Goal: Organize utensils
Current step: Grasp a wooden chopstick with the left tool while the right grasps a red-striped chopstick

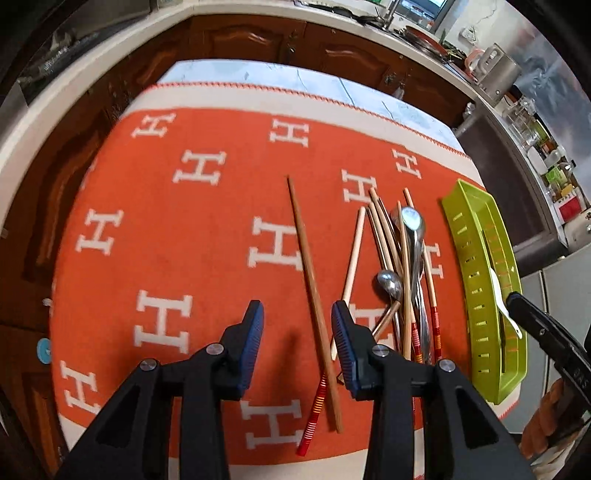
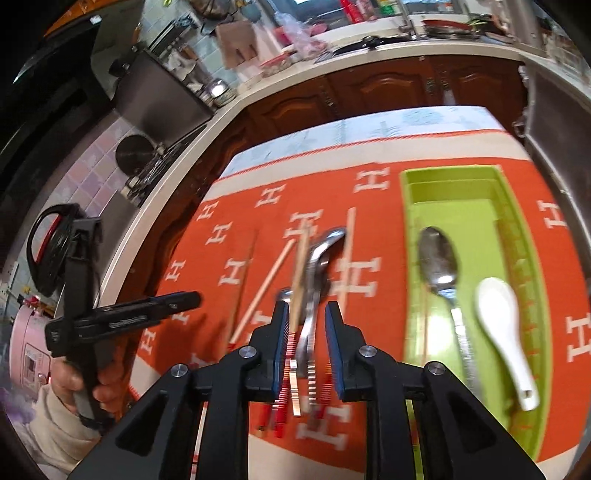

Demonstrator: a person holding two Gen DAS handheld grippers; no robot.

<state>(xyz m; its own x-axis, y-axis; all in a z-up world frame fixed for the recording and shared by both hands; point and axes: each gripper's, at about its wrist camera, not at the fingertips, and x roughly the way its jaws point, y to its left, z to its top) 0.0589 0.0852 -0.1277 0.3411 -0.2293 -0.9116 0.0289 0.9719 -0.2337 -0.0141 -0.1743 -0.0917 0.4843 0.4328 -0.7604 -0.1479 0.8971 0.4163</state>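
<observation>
A green slotted utensil tray (image 1: 476, 266) (image 2: 413, 206) lies at the right of the orange cloth. It holds a metal spoon (image 2: 439, 266) and a white ceramic spoon (image 2: 502, 325) (image 1: 508, 310). A pile of chopsticks and metal spoons (image 1: 402, 266) (image 2: 314, 280) lies left of the tray. A brown chopstick (image 1: 310, 277) lies apart, between my left gripper's fingers. My left gripper (image 1: 297, 314) is open and empty above it. My right gripper (image 2: 306, 314) is open over the pile, its fingers either side of a metal spoon handle (image 2: 308, 332) and a chopstick.
The orange cloth with white H marks (image 1: 166, 221) covers the table. Brown cabinets (image 1: 240, 40) and a white counter with kitchenware (image 2: 369, 33) run behind. The right gripper shows at the right edge of the left wrist view (image 1: 546, 339), and the left gripper in the right wrist view (image 2: 122, 314).
</observation>
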